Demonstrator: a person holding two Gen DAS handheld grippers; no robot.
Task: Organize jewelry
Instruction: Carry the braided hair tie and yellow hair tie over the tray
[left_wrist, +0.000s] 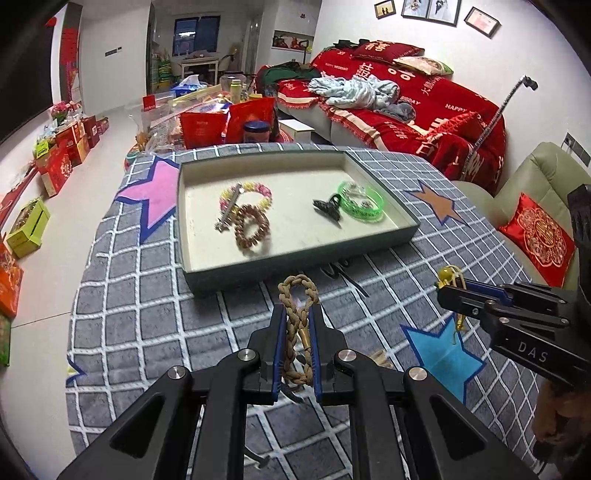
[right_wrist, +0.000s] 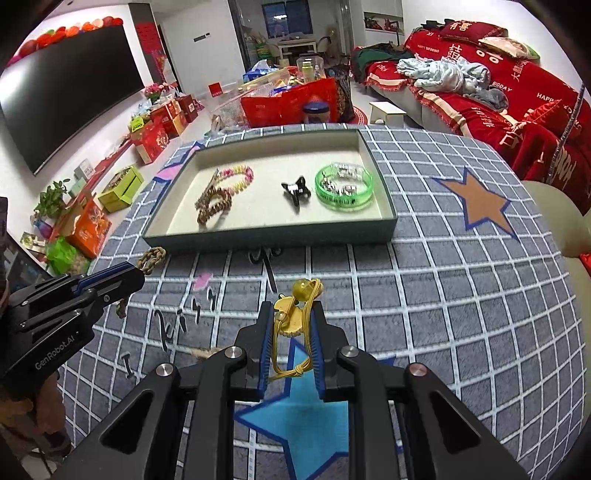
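Both grippers are carrying pieces: the left gripper (left_wrist: 298, 325) is clamping a braided cord bracelet (left_wrist: 297, 314), the right gripper (right_wrist: 291, 325) a yellow beaded cord (right_wrist: 295, 321), with the tray (left_wrist: 229, 278) lying straight ahead, nearer the left.

The lower length of the braided cord bracelet (left_wrist: 297, 332) is hidden between the jaws. Small metal pieces inside the green bangle (right_wrist: 343, 187) are too small to be identified. The television (right_wrist: 62, 96) is cut off at the left edge.
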